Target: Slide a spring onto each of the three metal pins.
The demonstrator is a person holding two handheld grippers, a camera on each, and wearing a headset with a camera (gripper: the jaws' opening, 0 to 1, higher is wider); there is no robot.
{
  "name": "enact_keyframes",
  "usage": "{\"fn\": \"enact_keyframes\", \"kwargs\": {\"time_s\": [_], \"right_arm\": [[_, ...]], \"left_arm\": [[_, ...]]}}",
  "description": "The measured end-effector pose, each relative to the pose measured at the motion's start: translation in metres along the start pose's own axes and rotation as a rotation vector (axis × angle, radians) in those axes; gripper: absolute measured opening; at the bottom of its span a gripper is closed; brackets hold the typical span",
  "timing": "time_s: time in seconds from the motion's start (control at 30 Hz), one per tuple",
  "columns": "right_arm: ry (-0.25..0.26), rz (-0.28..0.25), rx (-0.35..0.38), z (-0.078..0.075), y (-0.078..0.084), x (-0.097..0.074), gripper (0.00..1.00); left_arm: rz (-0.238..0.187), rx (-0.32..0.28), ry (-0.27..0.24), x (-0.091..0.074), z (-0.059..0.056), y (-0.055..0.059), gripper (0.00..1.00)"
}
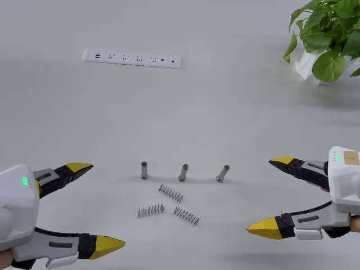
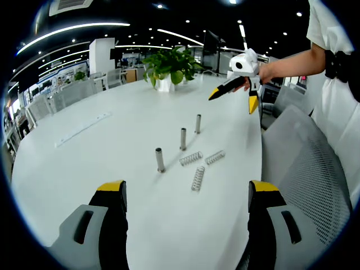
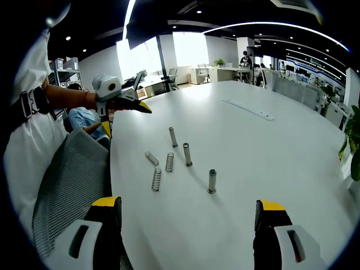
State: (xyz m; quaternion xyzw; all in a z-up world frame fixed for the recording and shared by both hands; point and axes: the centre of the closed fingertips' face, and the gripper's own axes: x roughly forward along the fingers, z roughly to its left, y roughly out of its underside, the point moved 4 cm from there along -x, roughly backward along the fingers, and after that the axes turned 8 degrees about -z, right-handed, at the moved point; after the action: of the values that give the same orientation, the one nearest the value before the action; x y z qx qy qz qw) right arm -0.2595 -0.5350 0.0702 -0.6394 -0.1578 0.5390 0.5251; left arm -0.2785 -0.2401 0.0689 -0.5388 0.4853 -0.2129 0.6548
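Both my grippers wide open, holding nothing: left gripper (image 1: pixel 107 205) near-left, right gripper (image 1: pixel 260 195) near-right, above table (image 1: pixel 225 112). Three pins (image 1: pixel 183 172) upright in row at centre, all bare. Three springs (image 1: pixel 170 193) lying loose just near side of row.

Risks:
- thin spring may roll or squirt from my jaw tips if pinched off-centre
- hard squeeze may deform coil
- pins look free-standing, so sideways nudge while threading likely topples one
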Motion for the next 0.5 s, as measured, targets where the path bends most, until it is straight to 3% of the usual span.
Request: {"fn": "enact_keyframes", "kwargs": {"time_s": [0.2, 0.5], "right_arm": [[-0.002, -0.008, -0.001, 0.002, 0.002, -0.001, 0.99], [0.004, -0.018, 0.007, 0.003, 0.003, -0.001, 0.98]], "left_arm": [[0.071, 0.009, 0.006, 0.007, -0.002, 0.006, 0.79], [0.164, 0.025, 0.015, 0.021, -0.003, 0.015, 0.57]]}}
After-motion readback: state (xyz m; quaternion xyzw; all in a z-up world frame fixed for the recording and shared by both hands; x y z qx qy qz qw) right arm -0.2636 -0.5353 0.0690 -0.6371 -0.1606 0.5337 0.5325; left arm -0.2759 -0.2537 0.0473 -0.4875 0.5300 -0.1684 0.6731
